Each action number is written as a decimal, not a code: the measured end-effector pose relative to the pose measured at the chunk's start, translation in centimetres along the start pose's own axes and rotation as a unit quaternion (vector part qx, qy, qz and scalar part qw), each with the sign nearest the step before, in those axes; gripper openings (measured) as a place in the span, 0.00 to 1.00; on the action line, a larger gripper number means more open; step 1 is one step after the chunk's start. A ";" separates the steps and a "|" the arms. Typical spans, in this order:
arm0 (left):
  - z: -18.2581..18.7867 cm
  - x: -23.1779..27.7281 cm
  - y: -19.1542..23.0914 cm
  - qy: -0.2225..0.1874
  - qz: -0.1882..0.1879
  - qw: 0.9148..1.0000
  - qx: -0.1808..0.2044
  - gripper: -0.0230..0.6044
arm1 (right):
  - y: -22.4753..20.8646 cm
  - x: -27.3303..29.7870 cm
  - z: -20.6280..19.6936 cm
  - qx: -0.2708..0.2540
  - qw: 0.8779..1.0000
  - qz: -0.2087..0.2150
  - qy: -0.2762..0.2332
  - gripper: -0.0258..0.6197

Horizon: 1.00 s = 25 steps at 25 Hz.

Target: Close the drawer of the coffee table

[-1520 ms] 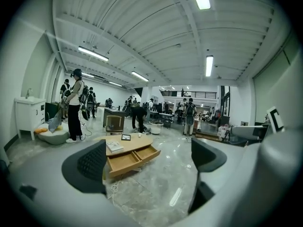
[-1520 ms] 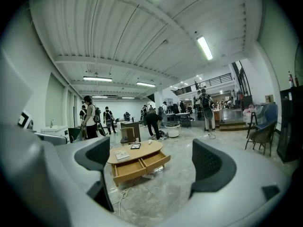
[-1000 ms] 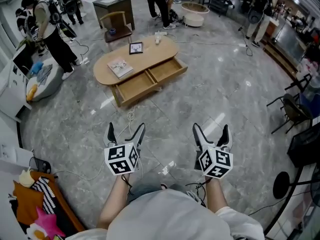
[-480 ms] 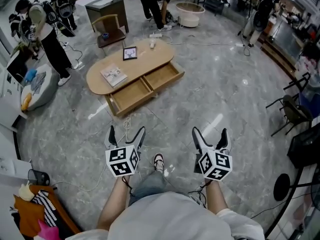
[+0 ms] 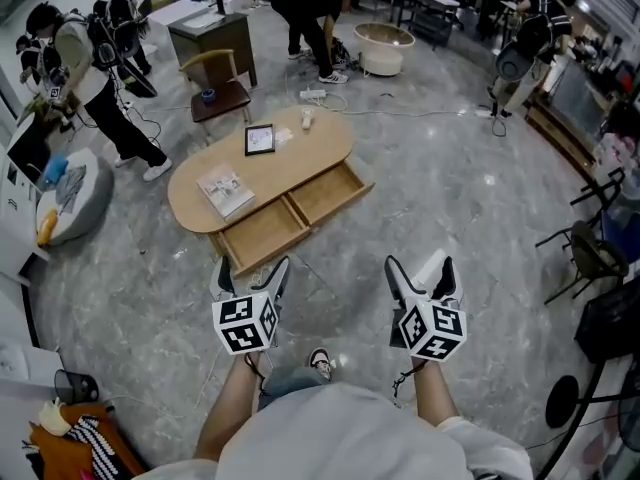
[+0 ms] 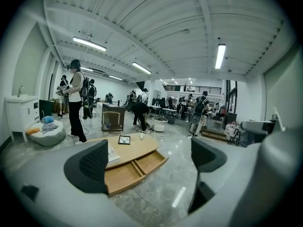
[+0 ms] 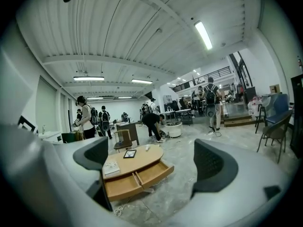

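The drawer (image 5: 262, 236) of the oval wooden bench (image 5: 290, 163) stood pulled out from the bench's near long edge. It was wide and shallow, split by a divider into two compartments, and both showed bare wood inside. On the benchtop a magazine (image 5: 225, 190) lay near the left end, just behind the drawer's left compartment. A dark framed picture (image 5: 259, 139) lay flat towards the far edge, and a small white object (image 5: 307, 118) sat near the far right end. A wooden chair (image 5: 222, 86) stood on the grey stone floor (image 5: 450, 188) beyond the bench's far edge.

The left claw (image 5: 252, 266) hung in the air on the near side of the drawer, its jaws apart and holding nothing; through the gap its own view showed the bench and open drawer. The right claw (image 5: 422, 266) was level with it and to the right, over bare floor, jaws likewise spread and empty. Neither touched the drawer. One shoe (image 5: 320, 361) of the person showed between the two arms.
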<state>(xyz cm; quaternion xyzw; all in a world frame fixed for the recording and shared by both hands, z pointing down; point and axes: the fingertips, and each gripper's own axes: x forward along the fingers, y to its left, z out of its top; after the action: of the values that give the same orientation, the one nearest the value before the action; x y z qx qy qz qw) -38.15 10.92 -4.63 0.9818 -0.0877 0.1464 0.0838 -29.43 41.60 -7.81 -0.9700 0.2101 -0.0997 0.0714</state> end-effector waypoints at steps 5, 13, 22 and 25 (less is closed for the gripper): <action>2.3 5.8 2.0 -0.004 0.006 1.000 -0.008 0.90 | 0.8 6.2 2.1 -0.007 1.000 0.010 -0.009 0.92; 2.4 10.7 4.2 0.014 0.023 0.999 -0.017 0.90 | 1.1 12.3 1.1 -0.008 1.000 0.016 0.020 0.92; 2.8 17.4 7.1 0.018 0.090 0.995 -0.042 0.90 | 0.2 24.1 0.9 -0.012 0.997 0.061 0.043 0.92; 3.7 20.0 7.9 0.012 0.126 0.990 -0.060 0.90 | 0.2 30.1 2.1 -0.021 0.994 0.093 0.048 0.92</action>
<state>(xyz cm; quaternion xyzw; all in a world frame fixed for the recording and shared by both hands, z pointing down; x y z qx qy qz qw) -19.82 -0.44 -0.97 0.9543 -0.2184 0.1619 0.1242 -2.22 28.97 -4.93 -0.9416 0.3046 -0.1347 0.0499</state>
